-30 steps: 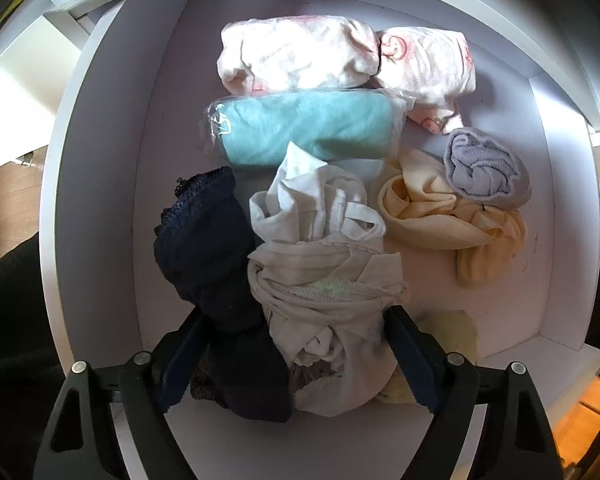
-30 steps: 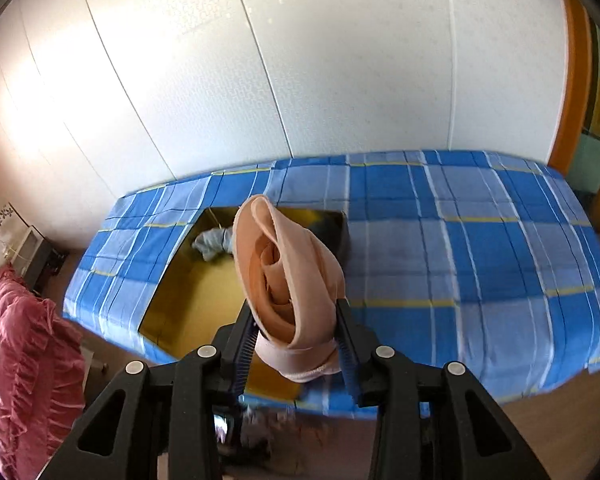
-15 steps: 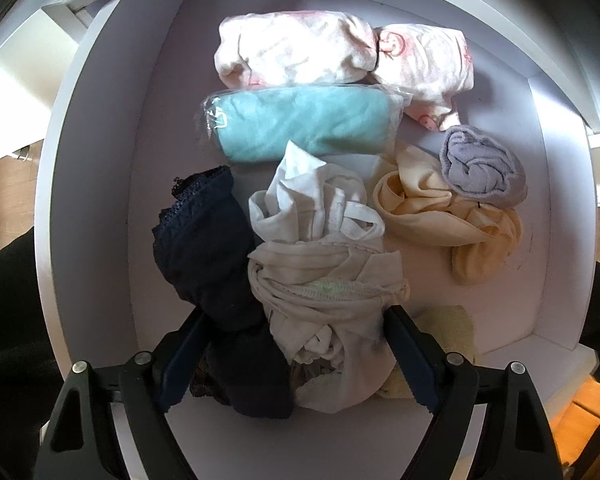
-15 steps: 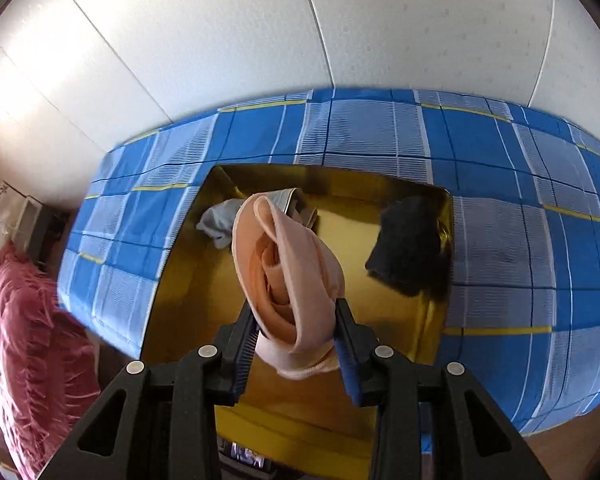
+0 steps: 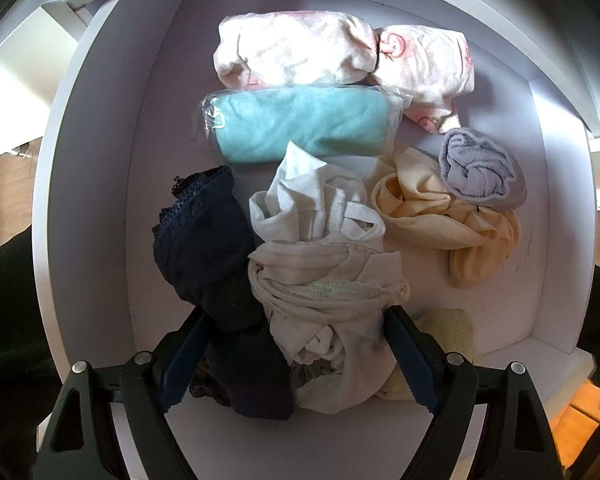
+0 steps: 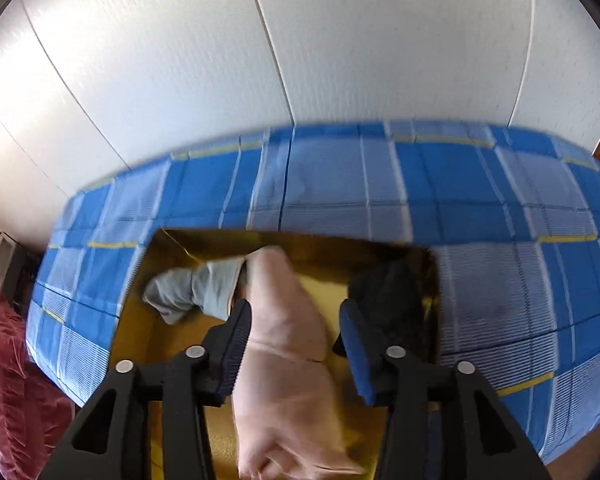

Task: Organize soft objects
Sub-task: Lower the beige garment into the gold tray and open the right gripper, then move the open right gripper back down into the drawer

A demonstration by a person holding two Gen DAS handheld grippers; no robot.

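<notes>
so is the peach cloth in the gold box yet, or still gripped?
Released, dropping into the box. The right gripper's jaws have just been opening; a gap shows beside the peach cloth, blurred over the gold box.

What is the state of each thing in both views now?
Right gripper: open, jaws just opening.
Peach garment: released, dropping between the fingers.
Gold box: open, holds a grey cloth and a dark cloth.
Left gripper: wide, around the clothes.
White drawer: open.
Teal garment: folded, bagged.
Cream garment: crumpled.
</notes>
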